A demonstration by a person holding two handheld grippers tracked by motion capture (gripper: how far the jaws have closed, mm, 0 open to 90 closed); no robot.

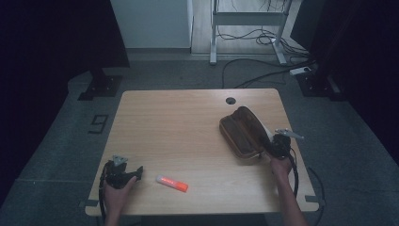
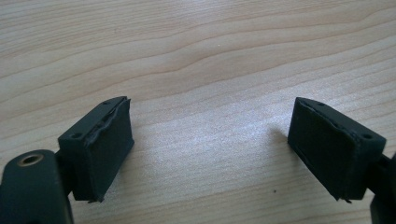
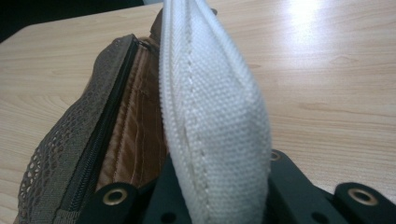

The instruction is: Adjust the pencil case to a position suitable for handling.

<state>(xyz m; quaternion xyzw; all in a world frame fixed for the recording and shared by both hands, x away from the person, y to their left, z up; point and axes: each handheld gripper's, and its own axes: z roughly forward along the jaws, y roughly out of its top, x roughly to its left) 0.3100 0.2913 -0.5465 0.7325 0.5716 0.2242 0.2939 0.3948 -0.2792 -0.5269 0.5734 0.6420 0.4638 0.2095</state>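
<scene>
The white edge [image 3: 215,126] of the brown pouch [image 1: 242,133] is clamped by the right tongs [image 1: 278,143] at 3 o'clock; the left tongs [image 2: 210,154] are held wide open, empty, over the table [image 1: 179,122].

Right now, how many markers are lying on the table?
1. The orange marker lies on the table near its front edge, just right of the left gripper. More could be hidden inside the brown pencil case.
</scene>
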